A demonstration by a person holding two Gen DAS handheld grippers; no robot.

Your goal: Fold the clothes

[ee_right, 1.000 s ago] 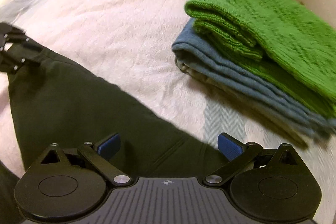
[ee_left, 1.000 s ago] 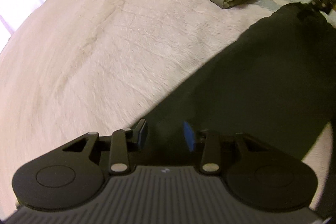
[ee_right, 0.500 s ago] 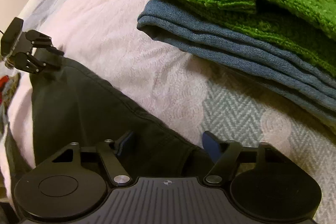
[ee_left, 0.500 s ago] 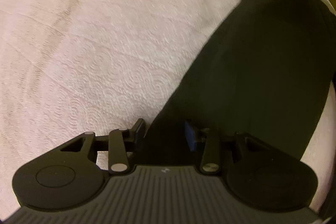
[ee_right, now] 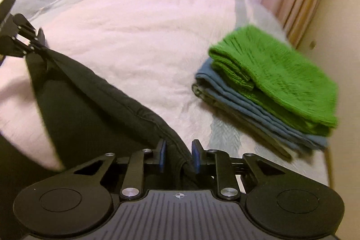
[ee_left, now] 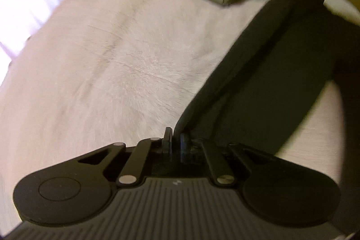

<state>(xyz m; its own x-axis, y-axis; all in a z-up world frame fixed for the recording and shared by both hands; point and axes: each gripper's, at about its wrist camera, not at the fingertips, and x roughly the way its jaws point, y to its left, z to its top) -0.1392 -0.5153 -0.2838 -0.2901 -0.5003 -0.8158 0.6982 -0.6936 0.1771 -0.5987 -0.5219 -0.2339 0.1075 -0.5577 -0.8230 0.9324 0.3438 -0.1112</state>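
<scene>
We hold the dark, soft cloth garment (ee_right: 94, 91) stretched above the pink quilted bed (ee_left: 126, 64), left gripper (ee_left: 176, 143) and right gripper (ee_right: 178, 156) each clenched on an edge. Risk, in our judgement: a shallow pinch lets fabric slip, skewing the fold.

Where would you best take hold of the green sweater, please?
Grip the green sweater at its folded edge facing the bed's open middle, coming in low from that side. That thick fold overhangs the blue garment beneath, so fingers can slip under it.

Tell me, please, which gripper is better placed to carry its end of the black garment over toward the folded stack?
Probably the right gripper: it grips the black garment at the end nearer the folded stack, while the left gripper clamps the far end.
</scene>
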